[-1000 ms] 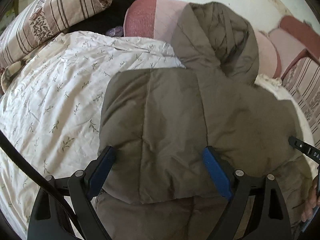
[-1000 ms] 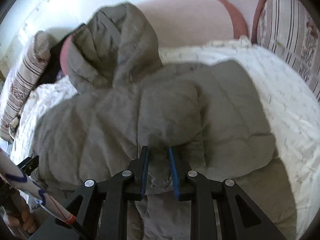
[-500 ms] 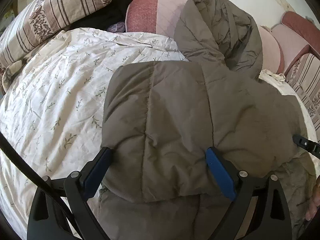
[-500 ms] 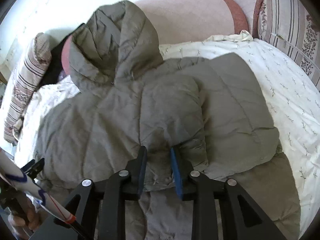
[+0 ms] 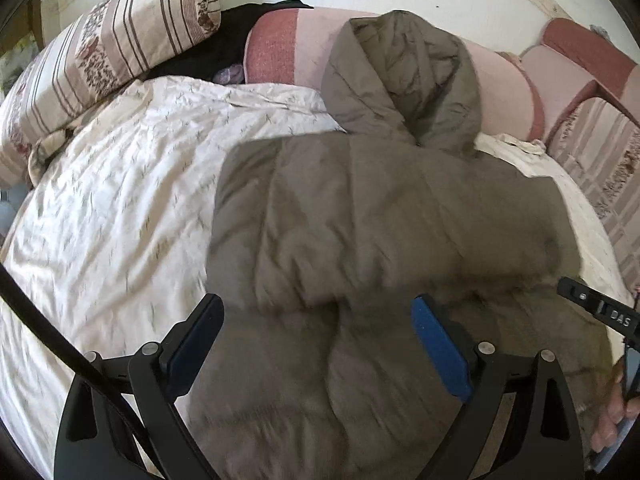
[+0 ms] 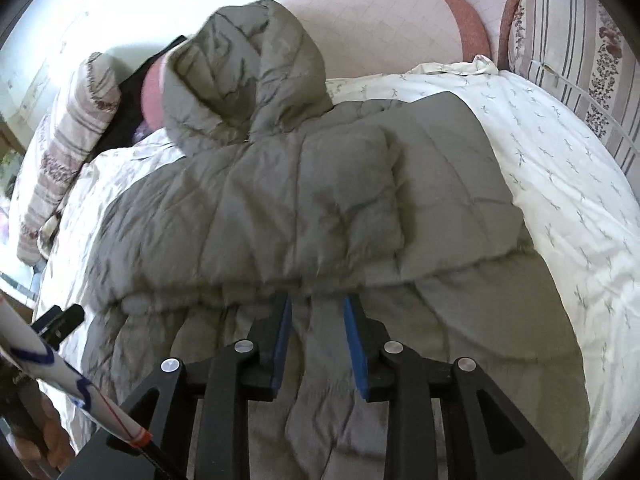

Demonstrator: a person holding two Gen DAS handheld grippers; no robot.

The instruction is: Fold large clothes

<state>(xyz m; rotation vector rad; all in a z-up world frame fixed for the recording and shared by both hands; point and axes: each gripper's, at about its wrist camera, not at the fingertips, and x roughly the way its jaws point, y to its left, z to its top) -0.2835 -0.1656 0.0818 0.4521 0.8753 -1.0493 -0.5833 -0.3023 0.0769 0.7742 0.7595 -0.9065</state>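
One olive hooded jacket (image 5: 384, 216) lies on one floral sheet (image 5: 112, 208). Two grippers show: the left gripper (image 5: 316, 320) and the right gripper (image 6: 316, 312). One striped pillow (image 5: 108, 52) sits far left.

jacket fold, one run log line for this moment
jacket: sleeves folded in, hood flat on bed | left gripper: open | right gripper: open, off fabric

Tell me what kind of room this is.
Most likely a bedroom: a grey-green hooded jacket lies on a bed with a leaf-print sheet, a striped pillow and a pink padded headboard.
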